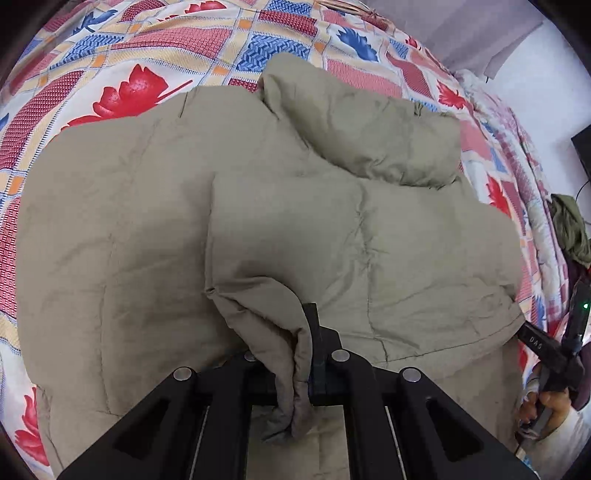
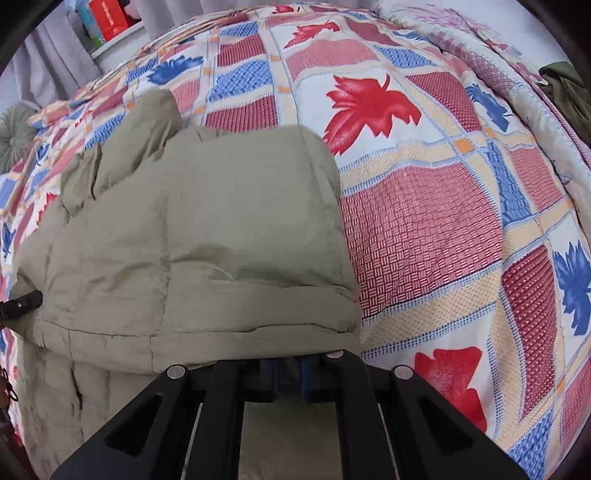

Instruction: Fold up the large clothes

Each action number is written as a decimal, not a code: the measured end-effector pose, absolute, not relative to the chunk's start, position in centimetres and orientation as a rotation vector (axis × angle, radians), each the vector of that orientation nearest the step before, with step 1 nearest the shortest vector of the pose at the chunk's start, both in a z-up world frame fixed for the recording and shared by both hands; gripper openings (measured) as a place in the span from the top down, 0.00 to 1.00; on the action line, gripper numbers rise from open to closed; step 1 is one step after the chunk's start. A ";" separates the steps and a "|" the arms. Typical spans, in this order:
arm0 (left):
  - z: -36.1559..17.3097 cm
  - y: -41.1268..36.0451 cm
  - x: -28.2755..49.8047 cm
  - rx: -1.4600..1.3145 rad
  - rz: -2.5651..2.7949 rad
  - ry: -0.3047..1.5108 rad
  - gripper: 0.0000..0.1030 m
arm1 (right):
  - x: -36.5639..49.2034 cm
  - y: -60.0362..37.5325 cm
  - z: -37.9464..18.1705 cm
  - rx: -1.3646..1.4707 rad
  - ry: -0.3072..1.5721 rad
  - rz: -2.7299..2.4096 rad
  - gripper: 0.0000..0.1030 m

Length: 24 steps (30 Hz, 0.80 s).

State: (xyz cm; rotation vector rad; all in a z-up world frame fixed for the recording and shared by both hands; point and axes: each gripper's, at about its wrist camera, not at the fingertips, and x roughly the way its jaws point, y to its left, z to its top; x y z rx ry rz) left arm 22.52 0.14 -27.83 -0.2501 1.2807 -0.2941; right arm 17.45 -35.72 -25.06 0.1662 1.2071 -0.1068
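A large khaki padded jacket [image 1: 147, 229] lies spread on the patterned bedspread [image 1: 155, 40], with a folded layer on top and a puffy sleeve or hood at the far side. My left gripper [image 1: 299, 365] is shut on a bunched edge of the jacket, lifted a little. The right gripper shows at the jacket's right edge in the left wrist view [image 1: 543, 343]. In the right wrist view the jacket [image 2: 207, 236] fills the left half; my right gripper [image 2: 288, 376] is shut on its near hem, the fingertips hidden under the fabric.
The bedspread [image 2: 424, 229] stretches bare to the right of the jacket. A dark green garment [image 2: 565, 88] lies at the far right bed edge. A rumpled quilt [image 2: 461, 33] lies at the back. Shelves with boxes [image 2: 107, 22] stand beyond the bed.
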 end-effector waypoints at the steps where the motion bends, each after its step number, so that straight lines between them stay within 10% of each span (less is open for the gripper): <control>1: -28.0 0.3 22.5 -0.251 -0.299 1.276 0.91 | 17.4 -35.7 -25.8 0.162 1.217 -0.109 0.94; 5: -27.1 1.4 22.6 -0.278 -0.280 1.277 0.90 | 17.7 -35.9 -26.8 0.171 1.217 -0.117 0.95; 11: -23.1 4.5 21.9 -0.170 -0.114 1.200 0.43 | 17.0 -35.9 -24.6 0.238 1.266 -0.091 0.89; 24: -20.5 -1.7 22.2 -0.063 -0.339 1.135 0.62 | 16.1 -38.7 -18.8 0.462 1.127 -0.039 0.89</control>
